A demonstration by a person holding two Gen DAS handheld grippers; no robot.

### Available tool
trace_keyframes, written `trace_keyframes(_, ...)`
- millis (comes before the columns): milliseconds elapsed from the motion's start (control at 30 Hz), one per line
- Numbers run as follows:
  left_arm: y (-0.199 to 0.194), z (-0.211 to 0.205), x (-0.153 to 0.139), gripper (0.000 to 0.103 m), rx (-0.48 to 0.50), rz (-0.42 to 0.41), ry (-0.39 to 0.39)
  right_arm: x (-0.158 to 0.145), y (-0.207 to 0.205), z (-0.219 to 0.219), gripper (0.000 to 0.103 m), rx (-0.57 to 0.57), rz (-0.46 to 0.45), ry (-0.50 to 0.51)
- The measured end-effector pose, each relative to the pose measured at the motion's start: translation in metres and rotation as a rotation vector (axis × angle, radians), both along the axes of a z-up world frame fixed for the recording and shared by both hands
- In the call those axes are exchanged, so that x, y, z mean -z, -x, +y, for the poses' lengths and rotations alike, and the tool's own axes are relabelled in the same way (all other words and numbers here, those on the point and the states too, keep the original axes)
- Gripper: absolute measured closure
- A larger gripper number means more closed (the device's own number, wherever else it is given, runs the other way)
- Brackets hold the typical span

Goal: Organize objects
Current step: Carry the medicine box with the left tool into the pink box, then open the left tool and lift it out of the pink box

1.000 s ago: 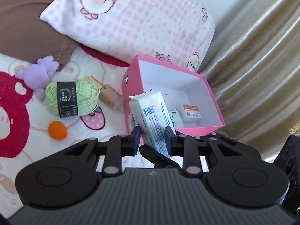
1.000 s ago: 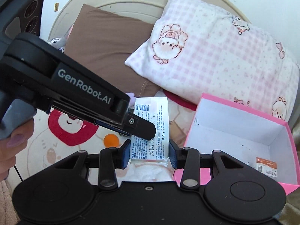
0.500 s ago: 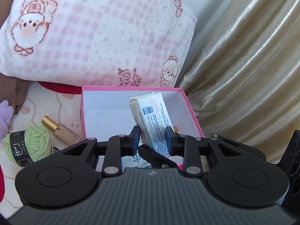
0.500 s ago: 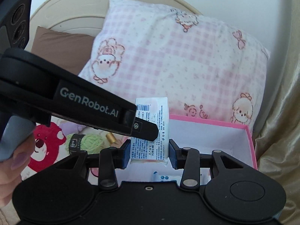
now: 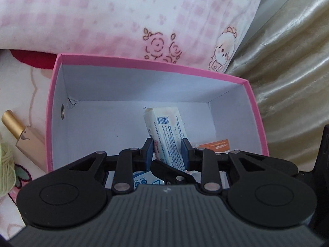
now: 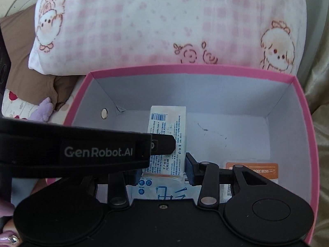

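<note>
A white wipes pack with a barcode and small print is held by both grippers inside the pink box. My left gripper is shut on its lower part. My right gripper is shut on the same pack, with the left gripper's body crossing its view from the left. The pack hangs low above the box's white floor. An orange-and-white card and a blue-printed white packet lie on the box floor under the grippers.
A pink checked pillow lies right behind the box. A gold-capped bottle and green yarn lie left of the box. A beige curtain hangs on the right. A purple plush and brown cushion are at the left.
Both grippers have carried the wipes pack to the right from over the bedspread and down into the pink box. The box now fills both views.
</note>
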State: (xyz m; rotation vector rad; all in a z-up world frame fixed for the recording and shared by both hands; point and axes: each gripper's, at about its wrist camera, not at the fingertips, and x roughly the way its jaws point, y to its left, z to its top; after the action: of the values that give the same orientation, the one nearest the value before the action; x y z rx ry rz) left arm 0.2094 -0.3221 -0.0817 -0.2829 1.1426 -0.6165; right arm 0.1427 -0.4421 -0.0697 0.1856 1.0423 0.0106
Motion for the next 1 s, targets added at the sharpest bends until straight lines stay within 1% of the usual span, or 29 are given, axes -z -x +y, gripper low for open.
trace_keyframes(67,-0.003,-0.003,0.008,0.076,-0.005,0.007,-0.018,0.01,-0.006,0.001,0.057,-0.005,0.025,-0.004)
trace_keyframes(133,-0.006,-0.005,0.013,0.076,-0.007,0.008,-0.038,0.017,-0.012,0.005,0.057,-0.025,0.042,0.013)
trace_keyframes(200,-0.011,-0.007,0.019,0.076,-0.013,0.02,-0.05,0.022,-0.017,0.008,0.054,-0.049,0.066,0.018)
trace_keyframes(267,-0.014,-0.008,0.024,0.075,-0.027,0.036,-0.052,0.028,-0.017,0.009,0.054,-0.052,0.068,0.017)
trace_keyframes(333,-0.016,-0.01,0.027,0.076,-0.021,0.039,-0.072,0.032,-0.017,0.007,0.054,-0.042,0.077,-0.01)
trace_keyframes(367,-0.016,-0.011,0.027,0.076,-0.017,0.04,-0.086,0.031,-0.015,0.006,0.053,-0.032,0.073,-0.025)
trace_keyframes(400,-0.014,-0.01,0.025,0.075,-0.013,0.036,-0.101,0.027,-0.011,0.006,0.05,-0.023,0.06,-0.027)
trace_keyframes(467,-0.009,-0.007,0.016,0.071,-0.011,0.015,-0.118,0.018,-0.003,0.009,0.042,-0.019,0.027,-0.004)
trace_keyframes(533,-0.002,0.0,0.005,0.068,-0.005,-0.011,-0.128,0.009,0.008,0.012,0.042,-0.006,0.0,-0.002)
trace_keyframes(600,0.005,0.009,-0.008,0.065,0.006,-0.027,-0.136,0.0,0.018,0.018,0.042,-0.001,-0.023,-0.02)
trace_keyframes(667,0.014,0.019,-0.02,0.064,0.026,-0.031,-0.131,-0.01,0.03,0.029,0.042,-0.002,-0.053,-0.018)
trace_keyframes(700,0.018,0.026,-0.027,0.055,0.034,-0.024,-0.132,-0.015,0.036,0.037,0.042,-0.01,-0.068,-0.01)
trace_keyframes(767,0.027,0.039,-0.04,0.045,0.037,-0.02,-0.148,-0.028,0.049,0.051,0.042,-0.024,-0.097,-0.002)
trace_keyframes(833,0.039,0.054,-0.057,0.045,0.04,-0.05,-0.157,-0.045,0.062,0.051,0.042,-0.031,-0.114,-0.051)
trace_keyframes(900,0.049,0.067,-0.073,0.043,0.044,-0.077,-0.159,-0.06,0.074,0.056,0.042,-0.045,-0.134,-0.074)
trace_keyframes(1000,0.065,0.091,-0.096,0.04,0.051,-0.107,-0.16,-0.084,0.09,0.066,0.042,-0.069,-0.17,-0.061)
